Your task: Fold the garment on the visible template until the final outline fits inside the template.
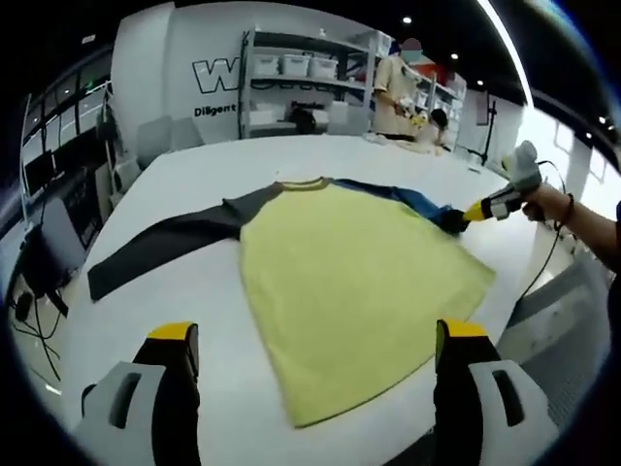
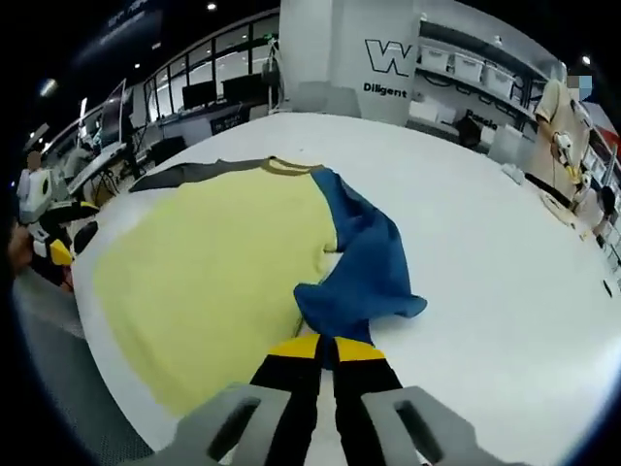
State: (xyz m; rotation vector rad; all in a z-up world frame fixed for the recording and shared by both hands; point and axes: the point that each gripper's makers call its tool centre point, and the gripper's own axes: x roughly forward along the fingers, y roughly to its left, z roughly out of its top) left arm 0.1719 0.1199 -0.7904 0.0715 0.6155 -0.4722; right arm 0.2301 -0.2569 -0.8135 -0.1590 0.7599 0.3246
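A long-sleeved shirt with a yellow body [image 1: 349, 282] lies flat on the white table [image 1: 233, 165]. Its dark grey sleeve [image 1: 175, 238] stretches out to the left. Its blue sleeve [image 2: 364, 262] is bunched and pulled up over the yellow body [image 2: 213, 282]. My right gripper [image 2: 328, 351] is shut on the cuff end of the blue sleeve; in the left gripper view that gripper [image 1: 466, 216] pinches the sleeve [image 1: 412, 199] at the shirt's right side. My left gripper [image 1: 315, 345] stands open above the shirt's hem, holding nothing. In the right gripper view the left gripper [image 2: 53, 243] sits at the far left.
Metal shelving [image 1: 306, 83] with white bins stands behind the table, beside a wall with lettering. A person [image 1: 398, 87] stands at the far end near small items on the table [image 2: 505, 252]. A cable [image 1: 548, 262] hangs from the right gripper. Desks and monitors [image 2: 194, 97] line the side.
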